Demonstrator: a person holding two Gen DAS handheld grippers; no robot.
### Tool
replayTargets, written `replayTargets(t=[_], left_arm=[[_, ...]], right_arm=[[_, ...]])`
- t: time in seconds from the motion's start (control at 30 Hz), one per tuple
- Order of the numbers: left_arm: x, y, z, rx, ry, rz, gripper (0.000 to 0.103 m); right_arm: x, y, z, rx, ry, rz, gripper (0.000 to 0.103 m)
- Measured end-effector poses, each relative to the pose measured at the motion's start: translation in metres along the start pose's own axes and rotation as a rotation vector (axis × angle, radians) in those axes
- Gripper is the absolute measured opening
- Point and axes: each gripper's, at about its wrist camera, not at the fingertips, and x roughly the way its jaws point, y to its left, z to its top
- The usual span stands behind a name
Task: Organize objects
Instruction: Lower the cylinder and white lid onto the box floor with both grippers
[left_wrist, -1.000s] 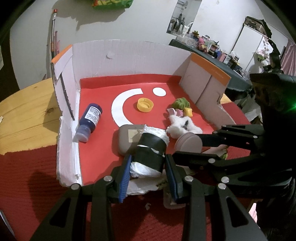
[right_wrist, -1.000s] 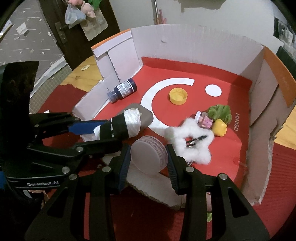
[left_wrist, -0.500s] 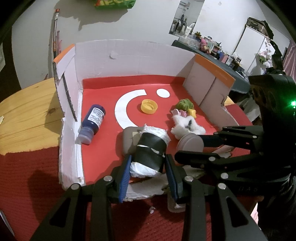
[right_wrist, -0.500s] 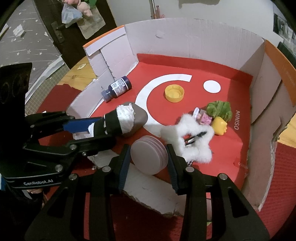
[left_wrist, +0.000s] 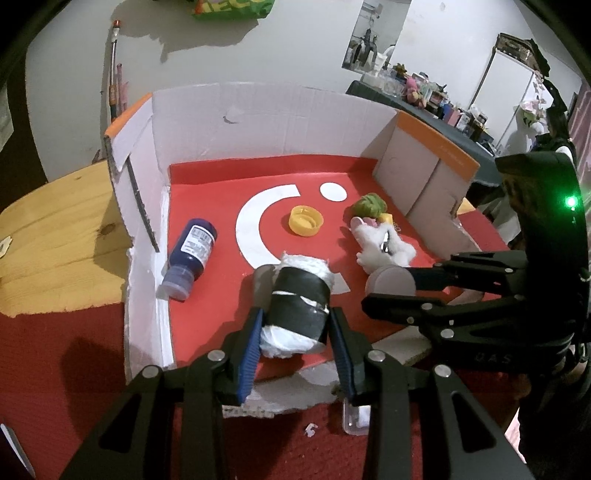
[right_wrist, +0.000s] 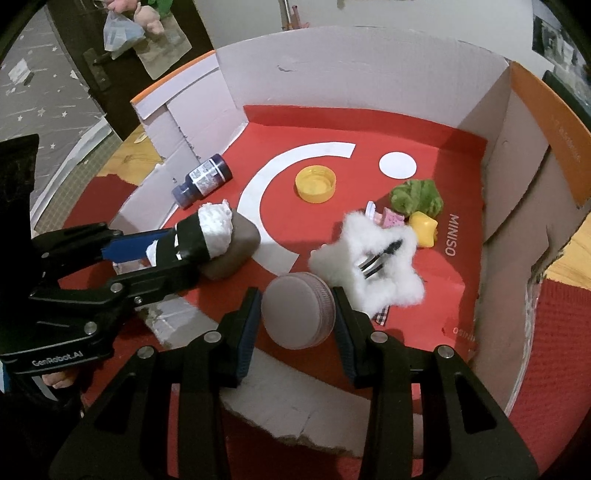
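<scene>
Left gripper: lower centre of the left wrist view; jaws narrow, clamped on the black-taped white roll, pads pressing both its sides.
Taped roll, position: held over the near edge of the box floor, its far end over a grey-brown pad; whether the two touch cannot be told.
Right gripper: lower centre of the right wrist view; jaws narrow, gripping the round mauve lid on its rim.
Mauve lid, position: over the near red floor, just beside the white fluffy star.
Box: open cardboard, white walls, red floor with a white arc and dot.
Blue bottle: lying on its side, left of frame, against the left wall.
Yellow cap: centre, open side up, inside the arc.
Green item: right of centre, near a yellow piece.
Star: a dark clip lies on it.
</scene>
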Motion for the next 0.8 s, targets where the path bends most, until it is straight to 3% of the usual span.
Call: replayTargets(t=[0.23,0.8], left_arm=[[0.005,0.0,0.005,0.013,-0.009,0.039,0.036],[0.009,0.007,0.009,-0.017,-0.03,0.054,0.035]], right_arm=[[-0.001,-0.004,0.002,-0.004,-0.009,-0.039,0.036],[-0.005,-0.011,0.0,-0.006,-0.029,-0.087,0.036]])
